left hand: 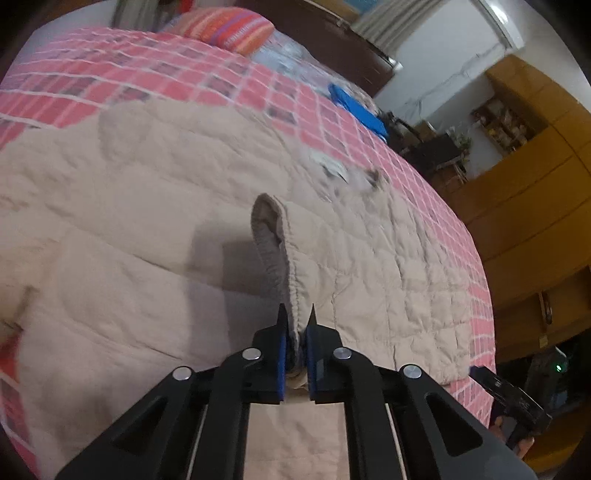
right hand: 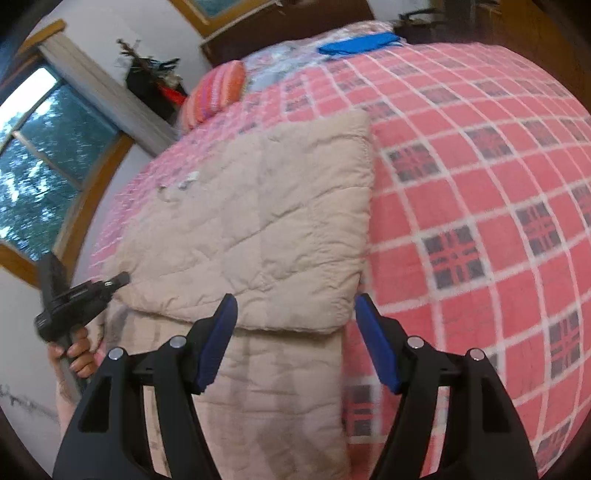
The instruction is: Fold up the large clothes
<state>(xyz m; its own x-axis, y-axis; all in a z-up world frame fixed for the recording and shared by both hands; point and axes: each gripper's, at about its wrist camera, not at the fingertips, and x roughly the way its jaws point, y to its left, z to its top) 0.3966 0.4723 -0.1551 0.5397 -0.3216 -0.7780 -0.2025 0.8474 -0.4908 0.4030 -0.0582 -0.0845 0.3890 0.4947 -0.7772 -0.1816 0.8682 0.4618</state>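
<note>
A large beige quilted jacket (left hand: 147, 192) lies spread on a bed. My left gripper (left hand: 296, 314) is shut on the sleeve's ribbed cuff (left hand: 273, 243), which stands lifted above the jacket body and casts a shadow on it. In the right wrist view the jacket (right hand: 258, 221) shows a folded upper layer over a lower one. My right gripper (right hand: 295, 306) hovers open over the folded layer's near edge with nothing between its fingers. The left gripper (right hand: 118, 278), held by a hand, sits at the jacket's left edge.
The bed carries a pink checked bedspread (right hand: 480, 184). A striped pillow (left hand: 229, 27) and a blue item (left hand: 358, 107) lie at the far end. A wooden wardrobe (left hand: 535, 184) stands to the right of the bed, and a window (right hand: 44, 155) is beside it.
</note>
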